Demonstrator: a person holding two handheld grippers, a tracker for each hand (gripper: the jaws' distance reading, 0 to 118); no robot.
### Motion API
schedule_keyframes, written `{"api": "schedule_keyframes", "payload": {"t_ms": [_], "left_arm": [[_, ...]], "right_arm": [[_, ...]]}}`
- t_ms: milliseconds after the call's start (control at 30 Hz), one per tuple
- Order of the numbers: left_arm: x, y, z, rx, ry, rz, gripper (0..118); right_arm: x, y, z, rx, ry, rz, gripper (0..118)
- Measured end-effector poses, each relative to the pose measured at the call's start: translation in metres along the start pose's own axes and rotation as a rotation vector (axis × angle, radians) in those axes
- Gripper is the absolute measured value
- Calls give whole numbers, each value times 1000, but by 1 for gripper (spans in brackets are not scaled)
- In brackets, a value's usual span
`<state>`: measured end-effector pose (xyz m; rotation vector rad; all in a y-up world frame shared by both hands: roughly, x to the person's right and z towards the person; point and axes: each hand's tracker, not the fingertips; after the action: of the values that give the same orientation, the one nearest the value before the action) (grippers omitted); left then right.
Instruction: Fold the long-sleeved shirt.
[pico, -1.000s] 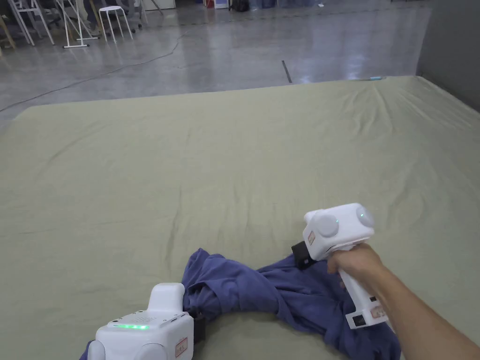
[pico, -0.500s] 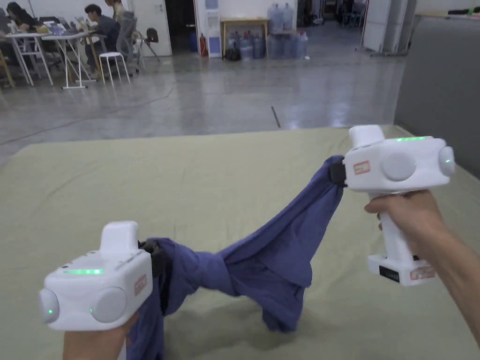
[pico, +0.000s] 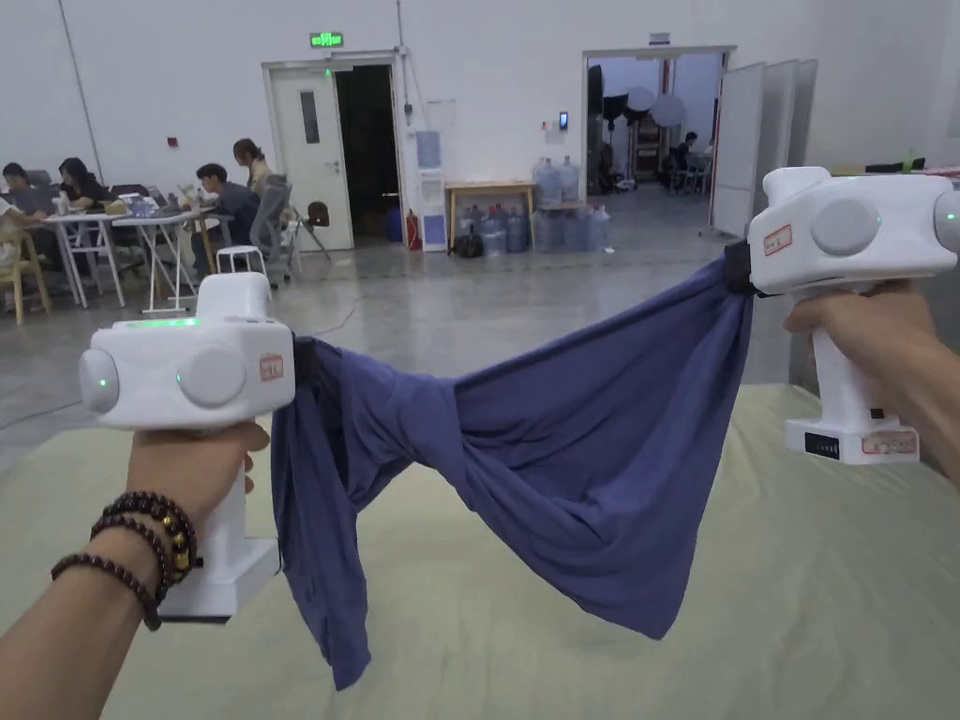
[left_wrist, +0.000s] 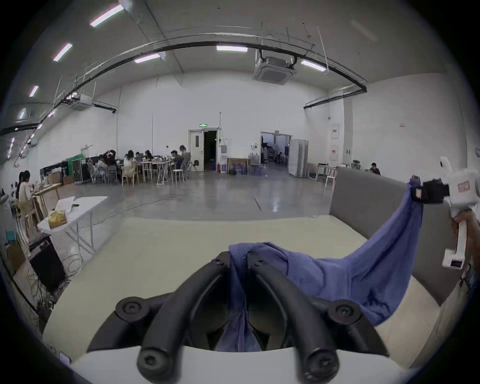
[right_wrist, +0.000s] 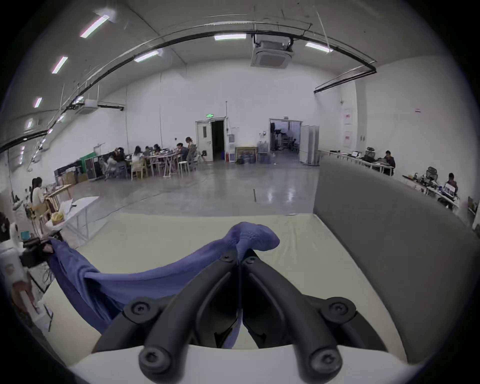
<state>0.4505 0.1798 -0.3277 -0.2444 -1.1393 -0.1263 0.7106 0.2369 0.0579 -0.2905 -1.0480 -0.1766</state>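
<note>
Both my grippers clenched on the crumpled blue long-sleeved cotton shirt, held in the air above the pale green sheet-covered table.

My left gripper pinches one bunched edge; my right gripper clamps another, higher up. Between them the shirt sags in a twisted swag, a loose end dangling below my left gripper, clear of the table.

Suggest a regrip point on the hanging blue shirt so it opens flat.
Judging by the twist in the shirt, I'd release the left gripper and retake the loose hanging tail from below, at its bottom edge; that end dangles free.
</note>
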Motion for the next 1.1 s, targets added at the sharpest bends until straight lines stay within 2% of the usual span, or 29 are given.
{"api": "schedule_keyframes", "payload": {"t_ms": [167,333,500,733,833,933,1100], "left_arm": [[1,43,-37,27,27,-16,9],[6,31,-61,0,21,-19,9],[7,-53,-96,-137,28,-59,9],[-5,-214,-141,-405,2,-38,9],[-9,-243,-121,-416,-10,-30,9],[-12,-263,-67,-368,-38,-6,9],[-9,-339,35,-381,-75,2,9]], "right_arm": [[5,37,-35,19,-22,7,2],[-3,29,-57,30,-22,29,2],[-9,-40,-93,-46,20,3,2],[-14,-202,-154,-336,38,-52,3],[-15,-240,-128,-345,58,-61,3],[-3,-268,-77,-304,133,-132,2],[0,-338,45,-357,144,-39,3]]}}
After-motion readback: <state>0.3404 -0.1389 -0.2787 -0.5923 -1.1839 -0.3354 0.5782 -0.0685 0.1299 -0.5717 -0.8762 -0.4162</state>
